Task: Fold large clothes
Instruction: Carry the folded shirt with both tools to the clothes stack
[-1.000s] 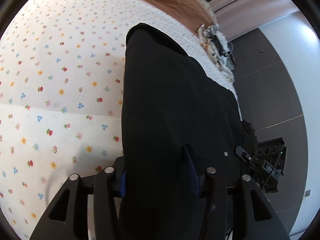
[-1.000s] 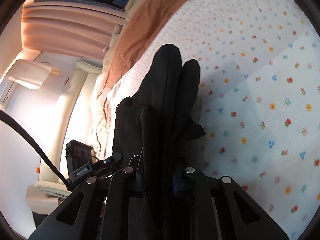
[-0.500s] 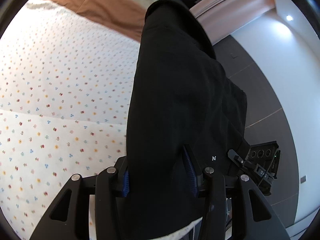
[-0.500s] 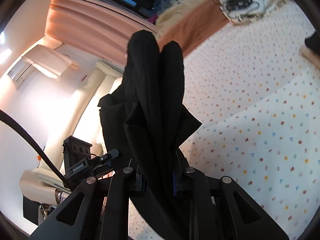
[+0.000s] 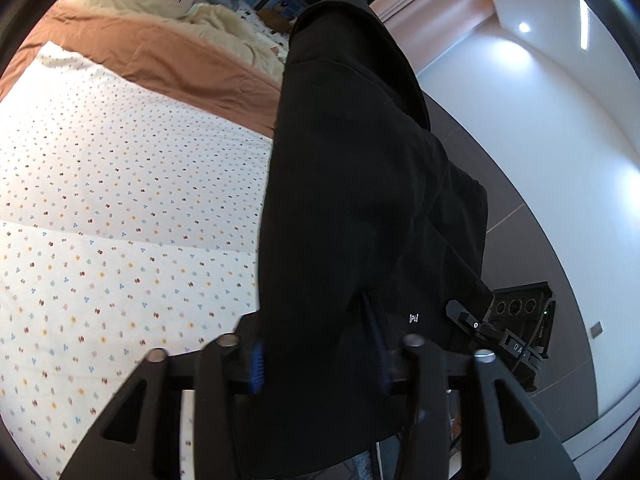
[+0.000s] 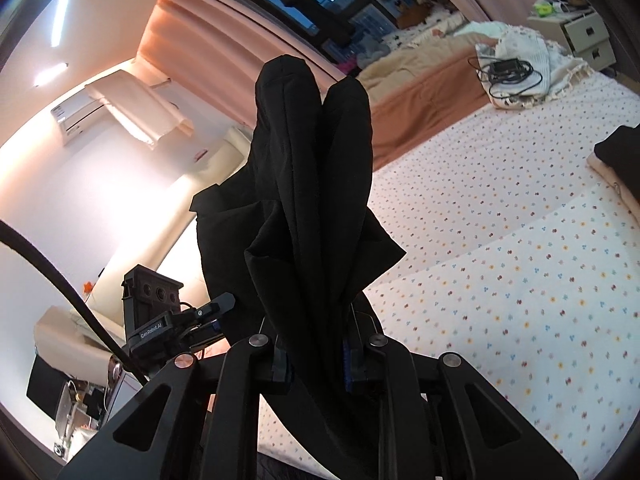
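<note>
Bedroom setting: a bed with a floral sheet (image 6: 520,240) serves as the work surface, and both tools are raised above it.

Left gripper (image 5: 318,356): the blue-padded fingers (image 5: 256,364) pinch a broad width of the black garment (image 5: 360,200). The cloth fills the gap between the jaws and hangs free of the sheet. Holding it high probably lets the fabric drop straight so that layers align before it is laid down.

Right gripper (image 6: 316,360): the jaws are pressed together on a bunched section of the same garment (image 6: 312,200). Two rounded lobes of cloth, possibly sleeves or trouser legs, stand out beyond the fingers. Each tool appears in the other's view just beside the garment, which suggests the two hold one edge between them.

Garment position: in the air between the tools and the bed, not touching the sheet.

Beyond the garment: at the right edge of the right view, a dark folded item (image 6: 620,156) lies on the sheet upon something pale; what that is cannot be determined. Farther back, a brown blanket (image 5: 152,60) crosses the bed, with a cream blanket (image 5: 160,4) behind it. A small black device with cables (image 6: 506,70) rests on a white cloth.

Containers: a drawer unit (image 6: 580,36) stands at the far right. Its drawers are closed, so the contents are not visible.
</note>
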